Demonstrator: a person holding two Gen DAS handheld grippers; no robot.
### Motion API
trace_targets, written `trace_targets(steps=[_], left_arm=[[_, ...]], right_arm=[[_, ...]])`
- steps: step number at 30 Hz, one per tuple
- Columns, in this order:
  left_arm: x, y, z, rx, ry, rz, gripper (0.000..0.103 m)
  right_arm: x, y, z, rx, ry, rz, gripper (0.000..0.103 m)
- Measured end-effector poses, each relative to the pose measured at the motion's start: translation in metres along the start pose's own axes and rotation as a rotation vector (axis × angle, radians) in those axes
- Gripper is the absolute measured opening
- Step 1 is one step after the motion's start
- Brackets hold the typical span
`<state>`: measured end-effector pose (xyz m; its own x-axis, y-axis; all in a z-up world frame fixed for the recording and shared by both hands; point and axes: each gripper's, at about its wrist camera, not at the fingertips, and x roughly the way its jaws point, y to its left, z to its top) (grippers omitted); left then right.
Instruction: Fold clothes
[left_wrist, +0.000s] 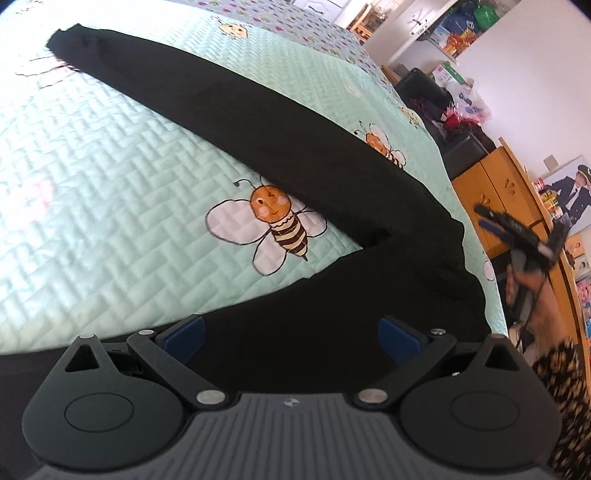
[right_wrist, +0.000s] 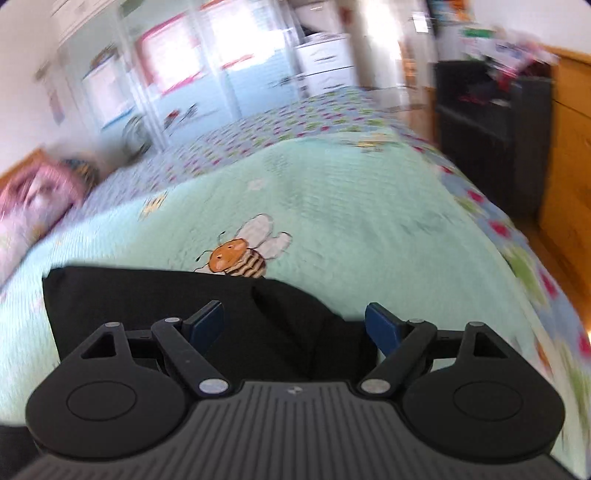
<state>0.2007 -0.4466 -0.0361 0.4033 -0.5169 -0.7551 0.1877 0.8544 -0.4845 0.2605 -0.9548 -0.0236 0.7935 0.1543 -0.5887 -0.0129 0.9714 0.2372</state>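
Black garment (left_wrist: 280, 122) on bee-print quilt (left_wrist: 110, 177)

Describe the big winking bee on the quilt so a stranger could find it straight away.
Start at the mint-green quilt covering the bed. A black garment lies across it in a V. The bee sits in the V's opening, the largest one in view, fully uncovered, with one eye winking, unlike the smaller bee partly hidden at the garment's far edge.
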Motion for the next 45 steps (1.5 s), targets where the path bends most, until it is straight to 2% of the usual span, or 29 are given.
trace_targets(steps=[3, 6, 7, 9, 10, 17, 18, 20, 21, 24, 29, 32, 35, 41, 45], left_arm=[[0.011, -0.003, 0.006, 0.026, 0.012, 0.005, 0.103], [0.02, -0.002, 0.007, 0.04, 0.023, 0.012, 0.103], [0.024, 0.0, 0.007, 0.036, 0.028, 0.014, 0.103], [0.03, 0.005, 0.007, 0.015, 0.041, 0.011, 0.103], [0.033, 0.008, 0.006, 0.004, 0.049, 0.01, 0.103], [0.038, 0.011, 0.003, -0.003, 0.057, 0.005, 0.103], [0.037, 0.011, 0.003, -0.003, 0.056, 0.001, 0.103], [0.037, 0.009, 0.003, -0.006, 0.054, -0.009, 0.103], [0.037, 0.008, 0.003, -0.006, 0.055, -0.016, 0.103], [0.038, 0.002, 0.005, -0.016, 0.062, -0.058, 0.103], [0.053, -0.025, 0.033, -0.099, 0.043, -0.255, 0.103], [0.064, -0.043, 0.052, -0.157, 0.027, -0.376, 0.103], [0.091, -0.069, 0.075, -0.224, 0.005, -0.463, 0.103], [0.153, -0.105, 0.109, -0.354, 0.006, -0.534, 0.103], [0.181, -0.119, 0.117, -0.368, 0.028, -0.476, 0.103]], right_arm=[[0.032, 0.004, 0.013, -0.16, 0.083, -0.028, 0.084], [0.056, 0.001, 0.016, -0.233, 0.169, -0.058, 0.078], [0.063, 0.0, 0.017, -0.246, 0.196, -0.062, 0.076], [0.071, -0.002, 0.019, -0.25, 0.235, -0.028, 0.064], [0.075, -0.003, 0.02, -0.257, 0.247, -0.016, 0.061], [0.1, -0.001, 0.015, -0.266, 0.33, -0.015, 0.061], [0.102, -0.001, 0.014, -0.258, 0.335, -0.01, 0.057], [0.1, 0.0, 0.014, -0.232, 0.325, 0.004, 0.023], [0.097, 0.002, 0.015, -0.223, 0.312, 0.004, 0.013], [0.085, 0.017, 0.016, -0.27, 0.253, -0.037, 0.009], [0.048, 0.052, 0.011, -0.404, 0.109, -0.102, 0.008], [0.026, 0.079, -0.006, -0.571, 0.035, -0.172, 0.008], [0.011, 0.095, -0.026, -0.66, -0.022, -0.204, 0.008], [-0.014, 0.11, -0.054, -0.703, -0.108, -0.193, 0.008], [-0.025, 0.117, -0.07, -0.725, -0.14, -0.183, 0.008]])
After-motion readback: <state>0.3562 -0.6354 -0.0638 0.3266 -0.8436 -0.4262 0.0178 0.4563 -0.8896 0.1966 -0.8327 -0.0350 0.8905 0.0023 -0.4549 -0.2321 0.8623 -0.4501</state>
